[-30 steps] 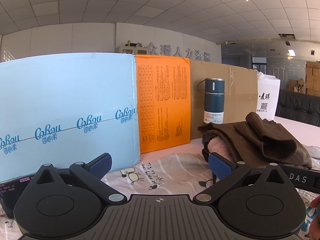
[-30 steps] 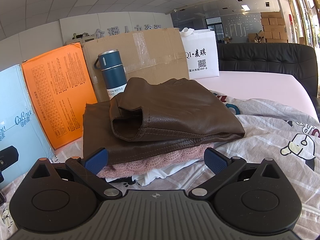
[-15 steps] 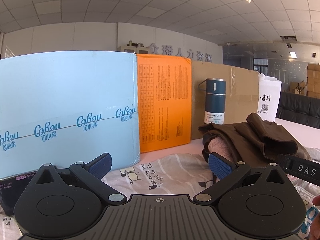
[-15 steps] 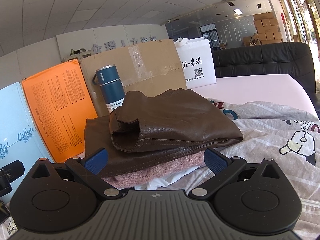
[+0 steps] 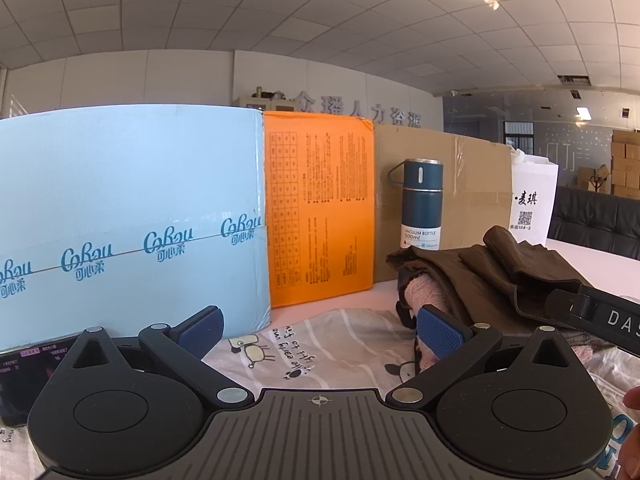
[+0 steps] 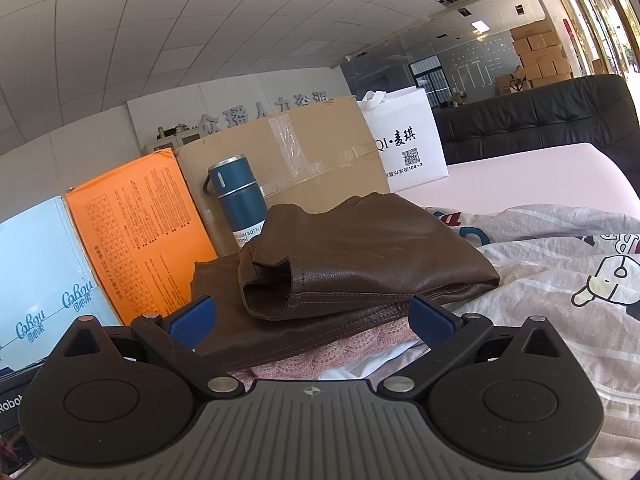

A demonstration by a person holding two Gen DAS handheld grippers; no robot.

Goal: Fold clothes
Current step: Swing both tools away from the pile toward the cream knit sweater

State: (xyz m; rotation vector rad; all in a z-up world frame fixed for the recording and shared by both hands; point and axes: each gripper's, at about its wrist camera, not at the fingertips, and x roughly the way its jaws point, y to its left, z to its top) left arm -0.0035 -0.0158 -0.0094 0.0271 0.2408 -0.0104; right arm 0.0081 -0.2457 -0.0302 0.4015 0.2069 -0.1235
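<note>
A folded brown leather jacket point(image 6: 360, 256) tops a stack with a pink knit point(image 6: 344, 350) and a white garment point(image 6: 376, 364) under it. That stack stands right in front of my right gripper point(image 6: 310, 318), which is open, its blue pads on either side of the stack's near edge. In the left wrist view the same jacket point(image 5: 496, 280) lies to the right, pink knit point(image 5: 420, 292) peeking out beneath. My left gripper point(image 5: 320, 332) is open over a grey cartoon-print cloth point(image 5: 320, 340) with nothing between its pads. The right gripper's body point(image 5: 592, 316) shows at the right edge.
Along the back stand a light blue box point(image 5: 128, 216), an orange box point(image 5: 320, 216), a cardboard box point(image 5: 460, 184), a teal vacuum bottle point(image 5: 422, 204) and a white paper bag point(image 5: 532, 200). The printed cloth point(image 6: 560, 280) spreads right over the pink table point(image 6: 540, 172). A black sofa point(image 6: 540, 120) is behind.
The right gripper has moved closer to the stack and tilted upward. The left gripper has shifted only slightly. Both stay open.
</note>
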